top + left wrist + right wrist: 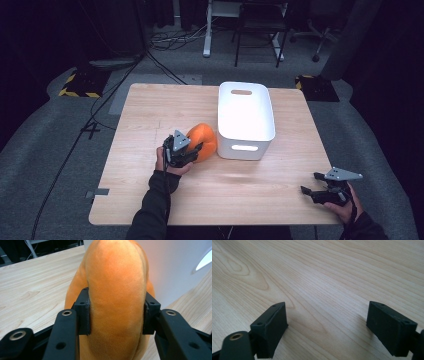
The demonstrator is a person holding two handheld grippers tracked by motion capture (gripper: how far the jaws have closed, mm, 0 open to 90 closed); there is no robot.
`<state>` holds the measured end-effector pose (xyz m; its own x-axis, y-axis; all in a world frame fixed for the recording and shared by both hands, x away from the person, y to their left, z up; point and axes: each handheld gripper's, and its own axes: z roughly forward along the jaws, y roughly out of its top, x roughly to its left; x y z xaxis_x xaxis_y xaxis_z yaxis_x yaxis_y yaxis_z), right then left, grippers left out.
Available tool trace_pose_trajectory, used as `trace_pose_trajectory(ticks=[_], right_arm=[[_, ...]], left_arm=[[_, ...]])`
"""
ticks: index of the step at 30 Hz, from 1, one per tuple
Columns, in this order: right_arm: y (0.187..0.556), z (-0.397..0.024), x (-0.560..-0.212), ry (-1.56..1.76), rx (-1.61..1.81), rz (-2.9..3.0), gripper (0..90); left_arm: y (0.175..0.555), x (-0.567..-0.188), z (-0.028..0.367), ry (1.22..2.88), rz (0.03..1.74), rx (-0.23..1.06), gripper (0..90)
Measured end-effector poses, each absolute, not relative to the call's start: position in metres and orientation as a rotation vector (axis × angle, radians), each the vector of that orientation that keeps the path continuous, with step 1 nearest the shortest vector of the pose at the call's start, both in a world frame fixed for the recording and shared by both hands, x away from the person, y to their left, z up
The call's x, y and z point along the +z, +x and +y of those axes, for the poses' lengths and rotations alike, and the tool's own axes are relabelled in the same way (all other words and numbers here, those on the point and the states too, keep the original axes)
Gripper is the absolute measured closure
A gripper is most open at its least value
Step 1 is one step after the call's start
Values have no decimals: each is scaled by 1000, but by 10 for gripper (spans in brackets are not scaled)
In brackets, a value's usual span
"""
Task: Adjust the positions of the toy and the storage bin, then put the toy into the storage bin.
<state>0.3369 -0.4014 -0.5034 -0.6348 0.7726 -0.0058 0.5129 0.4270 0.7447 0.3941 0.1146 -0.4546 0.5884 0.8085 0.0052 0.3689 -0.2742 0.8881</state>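
A light wooden table (150, 200) stands on a grey floor. On it sits a white plastic bin (245, 120) with slot handles, placed right of centre and reaching toward the far edge.

Left gripper (187, 150): held in the person's left hand (167, 162) near the middle of the table. Its jaws are clamped on an orange plush toy (204, 141). In the left gripper view the two black pads (83, 313) press into the toy (115, 297) from both sides, and the soft fabric bulges above and below the contact line. The toy lies just beside the near-left corner of the bin; the white wall of the bin (172, 267) shows directly behind it. Whether the toy touches the bin or rests on the table cannot be determined.

Right gripper (312, 184): held in the person's right hand (342, 207) near the table's near-right corner, well apart from the bin and the toy. In the right gripper view its jaws stand wide apart with bare wood grain (324, 282) between them; nothing is held. The jaws sit low over the tabletop.

Both forearms wear dark sleeves (155, 210).
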Motion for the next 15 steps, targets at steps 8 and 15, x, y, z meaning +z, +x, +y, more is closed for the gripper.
trace_pose_trajectory(ticks=[8,15], right_arm=[[337,-401,-504,1102,1040,2336,168],[337,-401,-504,1102,1040,2336,168]], left_arm=[[394,-455,115,1857,942,587,554],[393,-453,112,1837,943,590,574]])
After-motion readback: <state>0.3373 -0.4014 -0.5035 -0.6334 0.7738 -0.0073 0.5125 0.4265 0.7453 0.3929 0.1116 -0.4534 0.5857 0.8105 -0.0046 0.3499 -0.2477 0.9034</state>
